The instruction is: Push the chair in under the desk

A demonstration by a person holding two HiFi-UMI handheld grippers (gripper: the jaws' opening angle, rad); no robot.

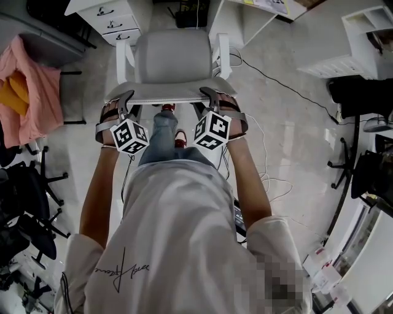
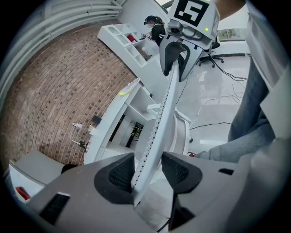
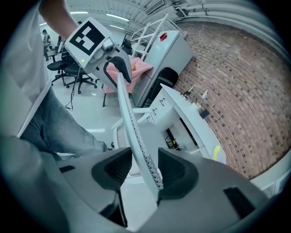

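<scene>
The pale floor point(image 1: 288, 122) spreads around you, and the brick wall point(image 2: 59, 91) rises behind the white worktop point(image 1: 236, 21) at the far side. The chair point(image 1: 174, 58) stands straight ahead of you, its back towards you and its seat facing the worktop. It sits between the drawer unit point(image 1: 113, 18) on your left and a white side panel on your right. From above it is not clear whether the front of the seat is already under the edge. A pink cloth point(image 1: 27, 92) hangs over another seat well off to your left.

Both your tools sit on the top edge of the backrest point(image 1: 164, 93), one near each end. Your left gripper point(image 1: 124, 98) straddles that edge: the jaws stand apart, the rim runs between the pads close to one of them, and a gap shows on the other side. Your right gripper point(image 1: 212, 95) does the same, jaws apart with the rim between them and nothing clamped. A thin cable point(image 1: 270, 80) trails across the floor to your right.
</scene>
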